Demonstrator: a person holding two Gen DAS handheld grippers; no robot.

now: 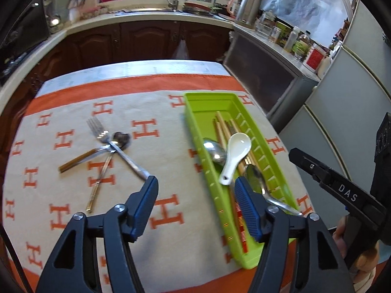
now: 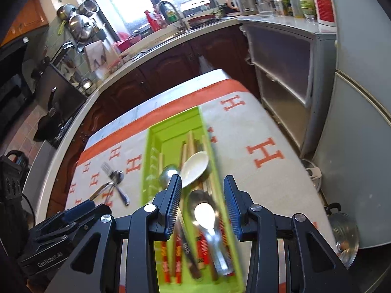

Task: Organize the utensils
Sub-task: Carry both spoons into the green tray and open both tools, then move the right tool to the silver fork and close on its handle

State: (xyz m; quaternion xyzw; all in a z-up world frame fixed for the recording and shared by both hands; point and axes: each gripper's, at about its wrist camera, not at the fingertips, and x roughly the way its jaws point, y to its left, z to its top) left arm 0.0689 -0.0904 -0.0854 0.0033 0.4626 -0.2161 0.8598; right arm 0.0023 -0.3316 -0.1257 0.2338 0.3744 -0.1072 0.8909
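A green utensil tray (image 1: pixel 195 102) lies on the right of the table; it also shows in the right wrist view (image 2: pixel 171 131). It holds a white ceramic spoon (image 1: pixel 235 155), metal spoons (image 1: pixel 215 150), and chopsticks (image 1: pixel 222 127). A fork (image 1: pixel 97 129), a dark spoon (image 1: pixel 122 138) and a brown-handled utensil (image 1: pixel 78 160) lie crossed on the cloth at left. My left gripper (image 1: pixel 195 185) is open and empty, between the pile and the tray. My right gripper (image 2: pixel 202 183) is open and empty, just above the tray, over a metal spoon (image 2: pixel 205 216).
The table has an orange and beige cloth with H marks (image 1: pixel 144 129). Kitchen counter with sink (image 1: pixel 156 12) runs behind. A grey cabinet (image 1: pixel 264 68) and a fridge (image 1: pixel 354 97) stand at the right. A pot (image 2: pixel 342 234) sits below the table's right edge.
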